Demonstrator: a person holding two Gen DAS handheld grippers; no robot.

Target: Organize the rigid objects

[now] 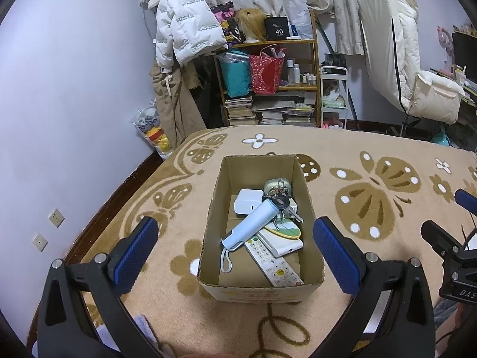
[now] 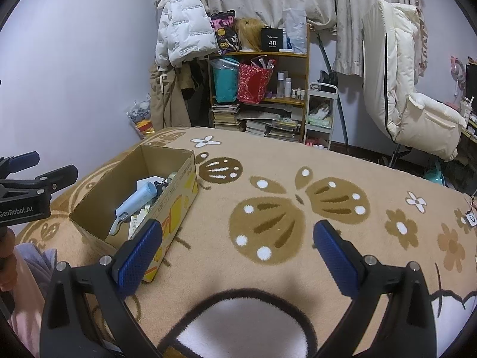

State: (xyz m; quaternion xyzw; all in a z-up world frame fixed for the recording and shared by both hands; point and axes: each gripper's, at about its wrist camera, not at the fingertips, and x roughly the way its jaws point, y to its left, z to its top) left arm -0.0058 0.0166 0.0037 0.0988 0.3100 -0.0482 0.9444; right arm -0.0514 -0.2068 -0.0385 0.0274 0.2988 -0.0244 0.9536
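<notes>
Cardboard box (image 1: 261,286) sits ahead between left tool (image 1: 235,247) fingers.

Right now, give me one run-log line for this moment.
left gripper: open, empty, over brown cardboard box | right gripper: open, empty, over butterfly-patterned blanket | box holds pale blue cylindrical device, white remote, keys

"40" on the black box (image 1: 277,29); "GenRobot.AI" on the left gripper (image 2: 23,176).
</notes>
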